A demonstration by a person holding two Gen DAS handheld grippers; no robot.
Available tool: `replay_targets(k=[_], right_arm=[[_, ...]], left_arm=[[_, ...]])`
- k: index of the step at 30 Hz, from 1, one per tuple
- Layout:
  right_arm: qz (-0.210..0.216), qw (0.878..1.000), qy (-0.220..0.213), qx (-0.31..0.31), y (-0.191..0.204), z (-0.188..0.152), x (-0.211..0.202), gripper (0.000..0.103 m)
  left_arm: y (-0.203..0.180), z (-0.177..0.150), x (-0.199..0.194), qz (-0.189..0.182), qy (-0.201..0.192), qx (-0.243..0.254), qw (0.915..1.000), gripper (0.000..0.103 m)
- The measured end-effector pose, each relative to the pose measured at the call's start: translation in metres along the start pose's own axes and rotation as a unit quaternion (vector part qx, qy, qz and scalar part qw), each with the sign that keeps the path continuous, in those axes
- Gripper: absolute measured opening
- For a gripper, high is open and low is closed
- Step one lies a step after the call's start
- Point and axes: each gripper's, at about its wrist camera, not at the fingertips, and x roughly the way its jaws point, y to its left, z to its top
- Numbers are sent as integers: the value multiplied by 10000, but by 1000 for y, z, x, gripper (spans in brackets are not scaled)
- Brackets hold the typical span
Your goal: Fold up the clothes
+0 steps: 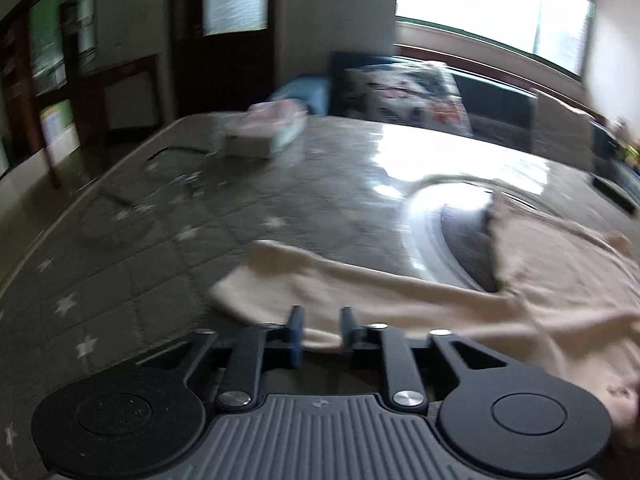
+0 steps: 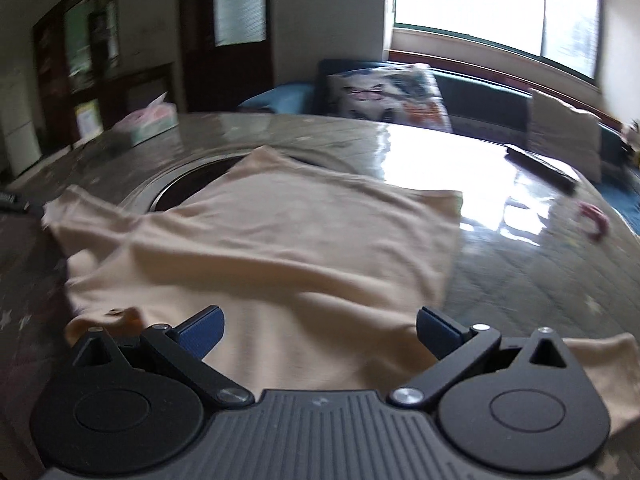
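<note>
A beige shirt [image 2: 256,240] lies spread on the grey star-patterned table [image 2: 520,264]. In the left wrist view its sleeve [image 1: 320,280] stretches left across the table, and the body of the shirt [image 1: 560,280] lies to the right. My left gripper [image 1: 322,334] hangs over the sleeve's near edge with its blue pads a narrow gap apart; beige cloth shows between them, but I cannot tell whether they pinch it. My right gripper [image 2: 320,334] is wide open just above the shirt's near part, with nothing between its fingers.
A round turntable with a dark centre [image 1: 464,240] sits mid-table, partly under the shirt. A tissue box [image 1: 260,132] stands at the far left, a dark remote [image 2: 540,164] and a pink item [image 2: 596,220] at the right. Cushions [image 2: 388,96] lie on a bench behind.
</note>
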Motion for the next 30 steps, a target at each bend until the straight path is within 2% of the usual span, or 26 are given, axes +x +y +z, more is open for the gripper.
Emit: replay_targets(k=[1,6,9,14,19,27,29,30], right_arm=[[45,9999,47,-122,5,-1,2,103],[177,9980,211,-574,24,-15,-4,103],[129,9976,134,-664,25,-17,-14,103],[105,9980,129,-607,12,-18,-33,103],[22,9968,175,-777,9,-21,-41,103],[60,9968,160,-777,11,-18,-40,103],[49,9968,147,-779,10,-17,-41,103],[44,9969,142,-776,10,-17,-42,103]], left_arm=[[-8,-2,-3,-113,-6,145,9998,40],[-56,-14,-15,-736,-37,953,9927,41],[-82,-25,-28,-1120,-206,1602,9805,41],[-108,-48,-39,-1644,-341,2607,9507,42],[-138,-83,-47,-1724,-566,3711,9107,42],[-165,-103,-46,-1910,-1048,4442,8690,41],[-167,-104,-46,-2049,-1119,4509,8615,27],[-167,-103,-46,-2100,-1128,4505,8604,22]])
